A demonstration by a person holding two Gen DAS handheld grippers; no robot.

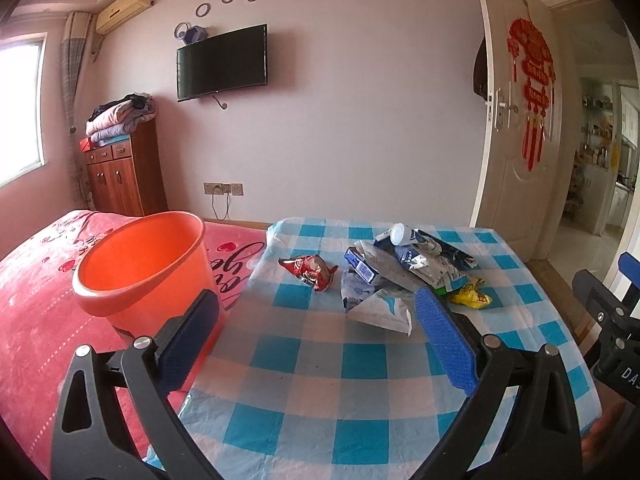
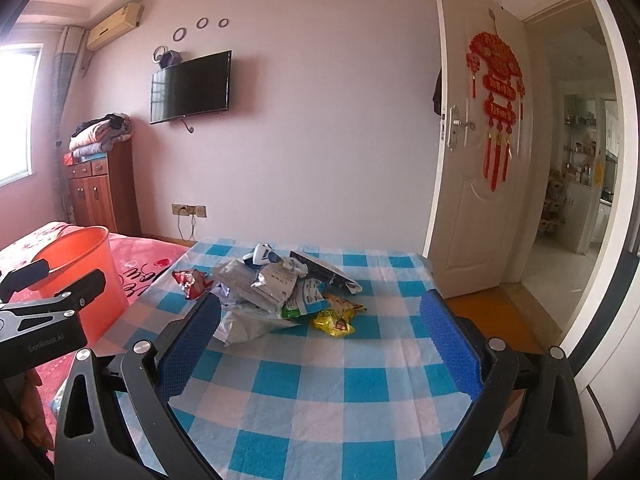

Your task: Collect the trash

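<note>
- The bench (image 1: 360, 380) carries a blue-and-white checked cloth, and a trash pile (image 1: 404, 276) of crumpled wrappers lies on its far half; everything below is placed relative to that pile.
- The left gripper (image 1: 316, 324) hovers level above the cloth on the near side of the pile, aimed forward; its blue-padded fingers (image 1: 444, 340) are spread wide and hold nothing, the right pad just beside the pile's near edge.
- The right gripper (image 2: 316, 332) hangs at a similar height, near side of the pile, also pointing straight ahead; its fingers (image 2: 450, 344) stand wide apart and empty, the left pad close against the pile's white bag (image 2: 248, 324).
- In the right wrist view the left gripper's black frame shows to the left of the pile, in front of the bucket.
- A red snack wrapper (image 1: 310, 272) lies apart, just left of the pile.
- A yellow wrapper (image 1: 470, 298) sits at the pile's near right edge.
- A small white bottle (image 1: 400, 234) rests on top of the pile, at its far side.
- An orange bucket (image 1: 148, 268) stands upright left of the pile, on the pink bed (image 1: 36, 320) beside the bench; nothing shows in the part of its inside that is visible.
</note>
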